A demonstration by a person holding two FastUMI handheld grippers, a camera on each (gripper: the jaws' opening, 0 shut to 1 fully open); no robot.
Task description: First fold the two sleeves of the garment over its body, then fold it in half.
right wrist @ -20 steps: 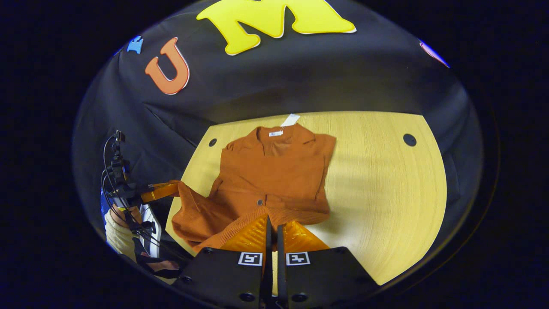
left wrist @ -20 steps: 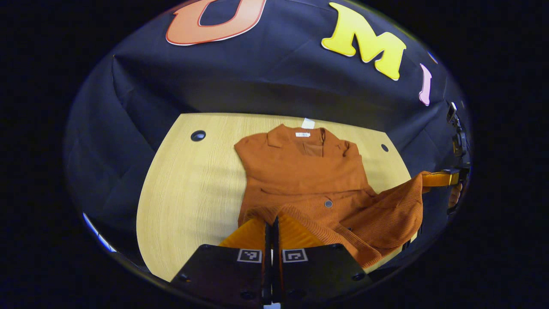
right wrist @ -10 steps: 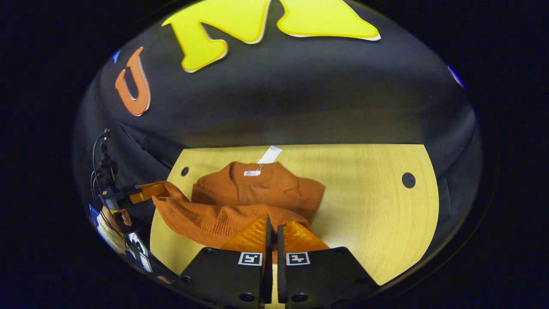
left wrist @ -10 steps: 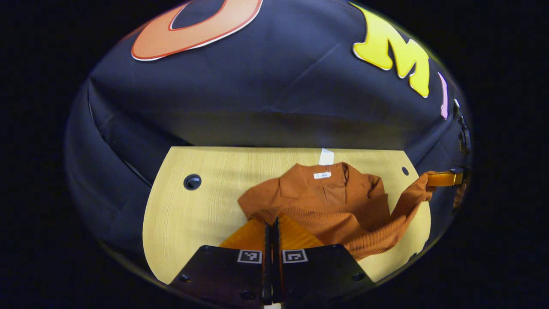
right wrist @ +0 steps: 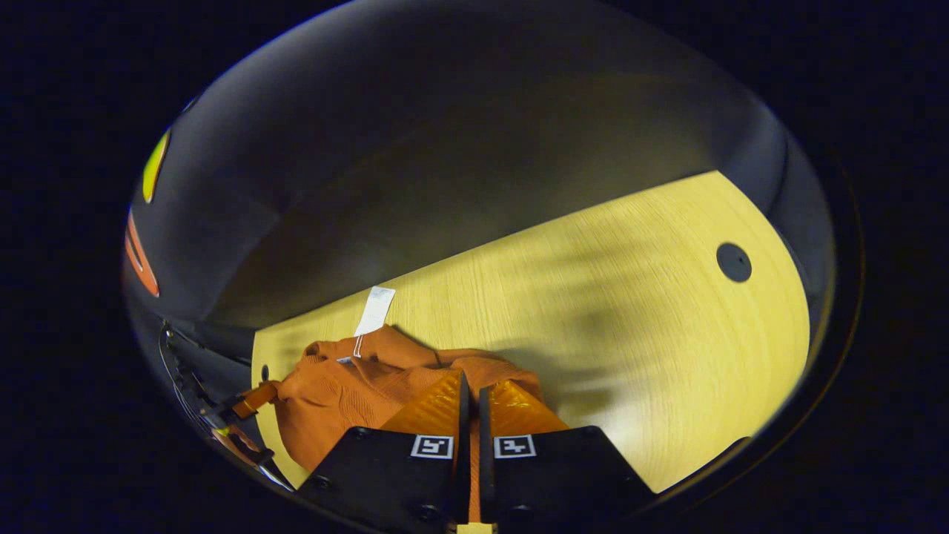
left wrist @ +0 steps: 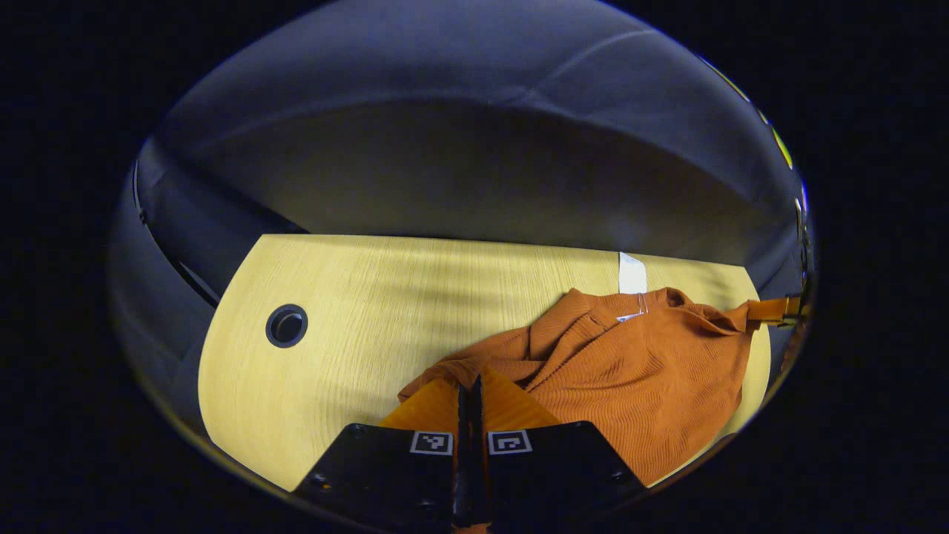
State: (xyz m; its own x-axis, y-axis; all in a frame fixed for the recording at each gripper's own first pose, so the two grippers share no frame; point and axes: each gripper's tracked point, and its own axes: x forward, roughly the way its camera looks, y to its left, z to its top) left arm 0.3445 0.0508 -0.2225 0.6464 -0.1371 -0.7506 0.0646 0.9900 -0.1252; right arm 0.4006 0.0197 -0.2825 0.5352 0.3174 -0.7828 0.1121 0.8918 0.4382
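Orange knit cloth, the garment (left wrist: pixel 637 371), lies bunched on the pale wooden table (left wrist: pixel 356 297), near its back edge beneath the black wall cloth (left wrist: pixel 445 148). Its lower hem has been drawn up over the body towards the collar, so the ribbed side faces up. A white tag (left wrist: pixel 632 273) sticks out from the collar and rests flat on the table, pointing at the wall.

In the left gripper view, the left gripper (left wrist: pixel 468 393) has its orange fingers pressed together on one corner of the garment's hem, on the side nearer a round hole (left wrist: pixel 286 325) in the table. The other gripper shows at the far side of the garment, pinching the cloth there.

In the right gripper view, the right gripper (right wrist: pixel 470 391) likewise has its fingers closed on the garment (right wrist: pixel 356 393), at the corner nearer the other round hole (right wrist: pixel 733 262). The tag (right wrist: pixel 374 311) lies just beyond the cloth.
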